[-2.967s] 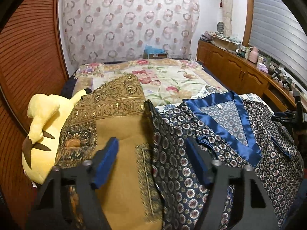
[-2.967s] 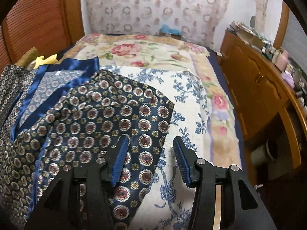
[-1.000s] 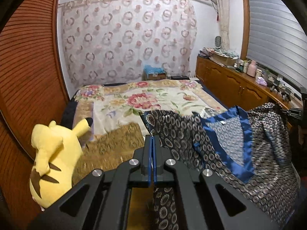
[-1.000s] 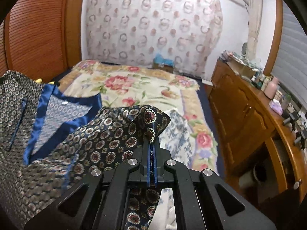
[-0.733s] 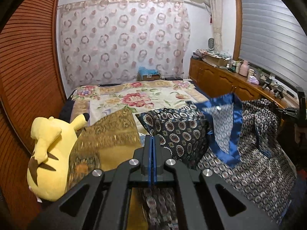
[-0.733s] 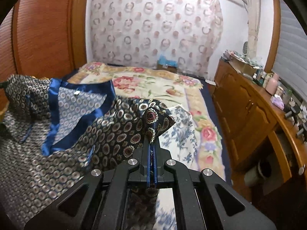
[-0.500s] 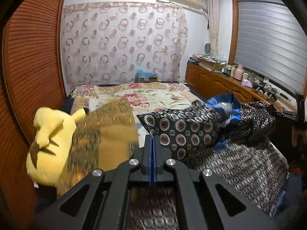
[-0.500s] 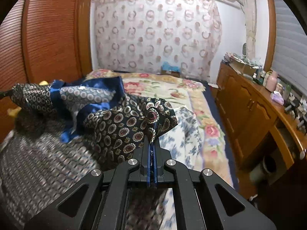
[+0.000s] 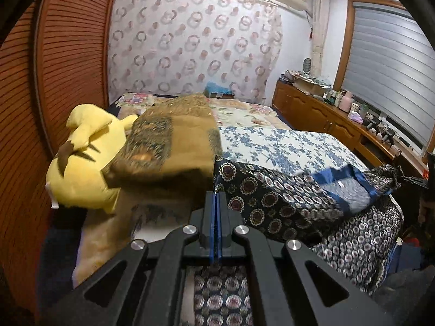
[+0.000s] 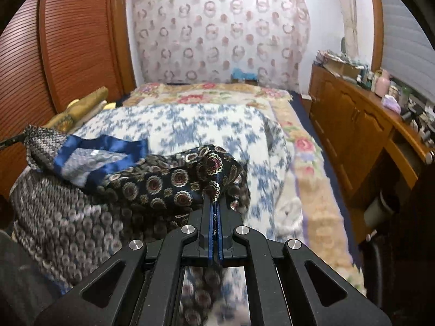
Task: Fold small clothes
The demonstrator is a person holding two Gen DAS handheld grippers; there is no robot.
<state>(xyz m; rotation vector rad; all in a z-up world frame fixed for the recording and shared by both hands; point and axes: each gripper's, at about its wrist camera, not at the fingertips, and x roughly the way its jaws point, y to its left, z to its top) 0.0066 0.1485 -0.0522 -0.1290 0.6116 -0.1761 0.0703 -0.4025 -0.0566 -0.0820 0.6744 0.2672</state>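
While both sets of jaws are clenched on cloth, the patterned top [image 9: 277,198] hangs lifted between them, no longer spread flat as it was three seconds ago, when the jaws stood apart over it. The left gripper [image 9: 216,217] pinches one dark medallion-print corner right at its tips, and more of the same print sags beneath the jaws. The right gripper [image 10: 215,225] grips the opposite corner [image 10: 217,174] the same way, with a fold of fabric bunched just above its tips. Just ahead of the left jaws and to their right, the blue satin collar [image 9: 350,179] droops in a loose trough between the two held corners, and the lower half of the garment trails down toward the near edge of the bed. Ahead and to the left of the left jaws sit a brown cushion [image 9: 168,144] and a yellow plush toy [image 9: 84,157]. Farther ahead, the blue floral sheet [image 10: 206,125] now lies bare where the top had been. This looks like the lift that starts a fold: the shoulders probably need carrying forward and laying down evenly. Motion blur suggests the cloth is swinging, so a lopsided landing is the likely risk.
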